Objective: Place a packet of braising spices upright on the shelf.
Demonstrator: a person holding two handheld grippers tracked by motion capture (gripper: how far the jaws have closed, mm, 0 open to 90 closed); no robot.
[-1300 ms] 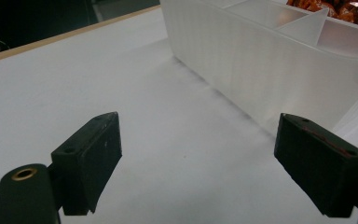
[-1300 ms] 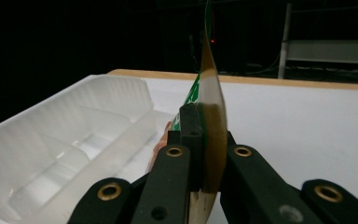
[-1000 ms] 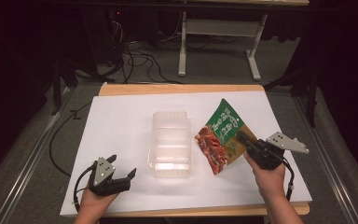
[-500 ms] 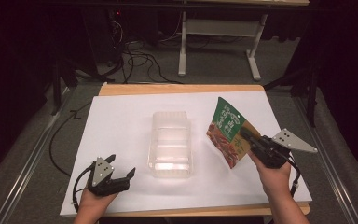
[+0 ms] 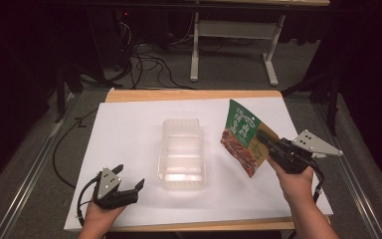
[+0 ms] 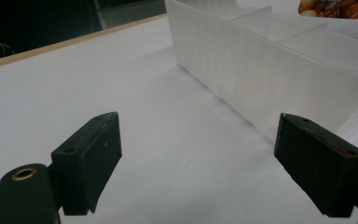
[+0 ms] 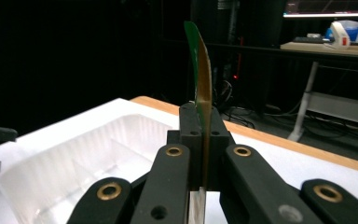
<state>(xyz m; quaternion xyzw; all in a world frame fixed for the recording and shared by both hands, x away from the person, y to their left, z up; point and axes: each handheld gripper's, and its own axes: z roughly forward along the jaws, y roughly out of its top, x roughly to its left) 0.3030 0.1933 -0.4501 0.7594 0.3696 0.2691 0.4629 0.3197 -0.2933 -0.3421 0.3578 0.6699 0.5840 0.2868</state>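
Note:
A green and red food pouch (image 5: 243, 137) hangs tilted above the white table cover, right of a clear plastic tray (image 5: 181, 152). My right gripper (image 5: 271, 147) is shut on the pouch's lower right edge. The right gripper view has the pouch (image 7: 200, 88) edge-on, pinched between the jaws of my right gripper (image 7: 201, 140), with the tray (image 7: 74, 163) below and to the left. My left gripper (image 5: 129, 182) rests open at the front left of the table. Between the wide-apart jaws of my left gripper (image 6: 200, 158) lies bare white cover, and the tray wall (image 6: 242, 79) stands just beyond.
The white cover (image 5: 129, 129) lies over a wooden table whose edge (image 5: 189, 94) shows at the back. Cables (image 5: 144, 64) and a white table frame (image 5: 229, 45) stand on the floor behind. Black cable (image 5: 62, 159) trails off the left edge.
My right gripper has lifted the pouch and turned it more upright, moving slightly right and away from the tray. The left gripper has stayed where it was.

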